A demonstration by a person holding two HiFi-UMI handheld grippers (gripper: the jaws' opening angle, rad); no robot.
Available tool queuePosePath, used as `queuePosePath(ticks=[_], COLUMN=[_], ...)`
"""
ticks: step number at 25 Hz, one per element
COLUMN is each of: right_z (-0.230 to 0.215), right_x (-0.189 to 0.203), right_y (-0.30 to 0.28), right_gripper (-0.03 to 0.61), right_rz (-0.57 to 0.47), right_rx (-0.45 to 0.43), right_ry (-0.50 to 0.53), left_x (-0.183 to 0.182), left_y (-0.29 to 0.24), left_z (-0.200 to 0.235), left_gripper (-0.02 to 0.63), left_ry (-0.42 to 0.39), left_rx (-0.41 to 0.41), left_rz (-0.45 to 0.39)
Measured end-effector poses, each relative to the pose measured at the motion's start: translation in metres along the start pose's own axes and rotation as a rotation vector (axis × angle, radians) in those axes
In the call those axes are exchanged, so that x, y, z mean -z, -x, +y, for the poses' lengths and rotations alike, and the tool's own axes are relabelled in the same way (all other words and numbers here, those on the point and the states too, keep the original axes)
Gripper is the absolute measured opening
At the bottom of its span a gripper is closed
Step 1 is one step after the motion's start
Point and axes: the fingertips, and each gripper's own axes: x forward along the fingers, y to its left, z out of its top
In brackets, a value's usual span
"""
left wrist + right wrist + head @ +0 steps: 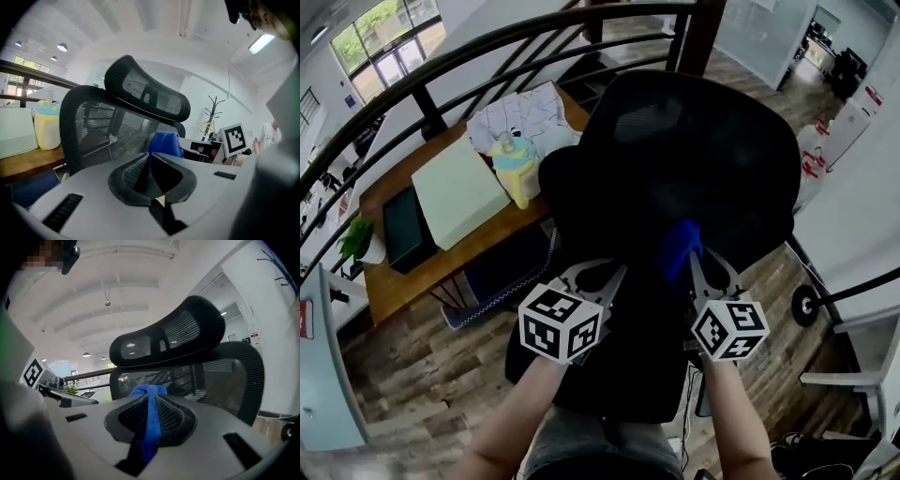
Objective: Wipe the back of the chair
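The chair [694, 159] is a black mesh office chair with a curved headrest [168, 333]. It stands directly in front of the person, its back turned toward both grippers, beside a wooden desk [403, 281] and under a dark railing [487, 47].

The right gripper [698, 258] is clenched on a blue cloth [678, 248]. In the right gripper view the cloth [150, 418] is pinched between the two jaws, with a bunched end sticking out past the tips toward the mesh of the backrest. From the head view the cloth lies over the back of the chair below the headrest, but whether it presses on the mesh cannot be told.

The left gripper [595, 277] is held just beside the right one, also aimed at the backrest. In its own view the jaws meet at the tips with nothing between them.

On the desk sit a pale flat box [459, 192] and a yellow container with a blue top [516, 169].
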Motion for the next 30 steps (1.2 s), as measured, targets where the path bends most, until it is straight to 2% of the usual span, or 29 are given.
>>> queuePosePath(ticks=[8,14,21,26,30], right_z=[0.104,0.147,0.151,0.141,0.122], right_x=[0.035,0.052,0.075,0.077,0.079], right_y=[-0.071,-0.125,-0.165,-0.163,-0.155], right_gripper=[0.054,0.054,0.054,0.058,0.061], right_rz=[0.063,0.092,0.148,0.150,0.153], right_rx=[-0.180,-0.227,-0.219,-0.228,-0.201], right_ry=[-0.012,-0.047,-0.052,-0.014,-0.011], left_x=[0.014,0.016,0.019,0.019,0.019], left_y=[0.050,0.075,0.074,0.060,0.042], left_z=[0.055,0.085,0.101,0.101,0.096], left_gripper=[0.026,0.025,0.025,0.026,0.025], left_ry=[0.060,0.080,0.091,0.083,0.079], left_rx=[-0.118,-0.180,-0.196,-0.176,-0.151], left_rz=[-0.023,-0.022,-0.009,0.010,0.023])
